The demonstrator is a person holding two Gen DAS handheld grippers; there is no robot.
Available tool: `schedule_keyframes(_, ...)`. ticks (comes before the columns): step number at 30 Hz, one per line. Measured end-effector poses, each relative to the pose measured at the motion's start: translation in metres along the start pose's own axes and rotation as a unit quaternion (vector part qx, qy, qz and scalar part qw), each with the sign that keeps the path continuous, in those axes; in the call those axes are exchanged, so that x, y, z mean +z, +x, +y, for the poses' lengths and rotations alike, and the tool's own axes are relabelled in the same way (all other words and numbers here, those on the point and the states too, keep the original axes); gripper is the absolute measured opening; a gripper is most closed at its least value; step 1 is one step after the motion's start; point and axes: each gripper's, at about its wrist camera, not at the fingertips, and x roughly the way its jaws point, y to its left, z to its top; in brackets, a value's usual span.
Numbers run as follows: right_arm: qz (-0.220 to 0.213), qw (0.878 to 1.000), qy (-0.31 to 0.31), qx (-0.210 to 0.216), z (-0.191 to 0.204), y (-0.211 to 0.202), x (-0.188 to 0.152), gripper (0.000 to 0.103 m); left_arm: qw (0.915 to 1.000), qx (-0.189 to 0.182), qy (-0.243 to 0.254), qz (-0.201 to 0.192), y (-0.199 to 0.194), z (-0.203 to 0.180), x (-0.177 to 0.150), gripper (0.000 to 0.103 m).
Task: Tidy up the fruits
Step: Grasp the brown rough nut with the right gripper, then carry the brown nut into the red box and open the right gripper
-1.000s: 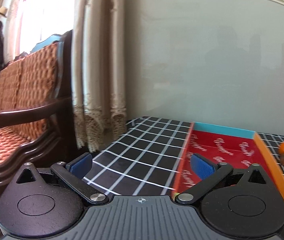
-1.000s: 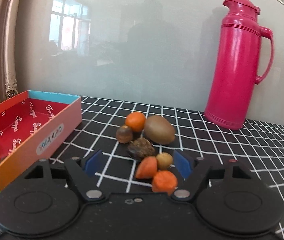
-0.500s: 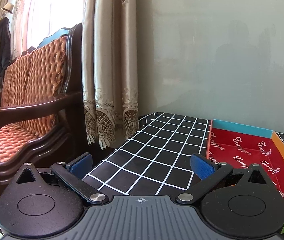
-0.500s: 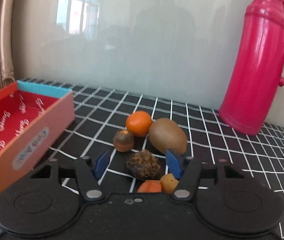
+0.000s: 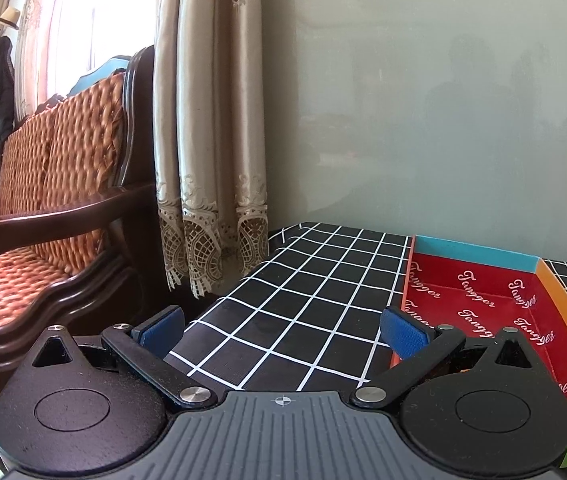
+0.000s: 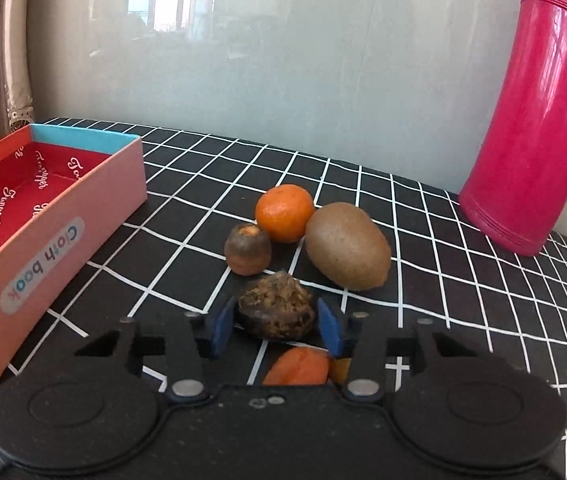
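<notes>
In the right wrist view my right gripper (image 6: 277, 330) has its blue pads on either side of a dark rough brown fruit (image 6: 277, 310) lying on the checked tablecloth; the pads sit close to it, contact unclear. Behind it lie a small brown fruit (image 6: 248, 249), a tangerine (image 6: 285, 212) and a kiwi (image 6: 347, 246). An orange fruit (image 6: 297, 368) lies under the gripper. The red-lined box (image 6: 43, 240) stands at left. My left gripper (image 5: 283, 328) is open and empty over the cloth, left of the box (image 5: 483, 296).
A pink thermos (image 6: 539, 120) stands at the back right near the wall. A wooden wicker sofa (image 5: 43, 208) and a curtain (image 5: 211, 160) stand left of the table. The table's left edge (image 5: 243, 276) is near the left gripper.
My right gripper has moved forward and lower and narrowed around the dark rough fruit. My left gripper has shifted left, away from the box, staying open.
</notes>
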Motion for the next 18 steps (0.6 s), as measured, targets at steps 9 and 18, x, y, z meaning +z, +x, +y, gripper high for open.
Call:
schedule_keyframes(9, -0.024, 1.0, -0.001, -0.008, 0.002, -0.017, 0.0, 0.043, 0.9999, 0.005, -0.01, -0.003, -0.007, 0.011, 0.0, 0.103)
schedule_keyframes(18, -0.049, 0.999, -0.01, 0.01, 0.019, -0.045, 0.009, 0.043, 0.9998, 0.013, -0.004, -0.01, -0.019, 0.018, 0.001, 0.103)
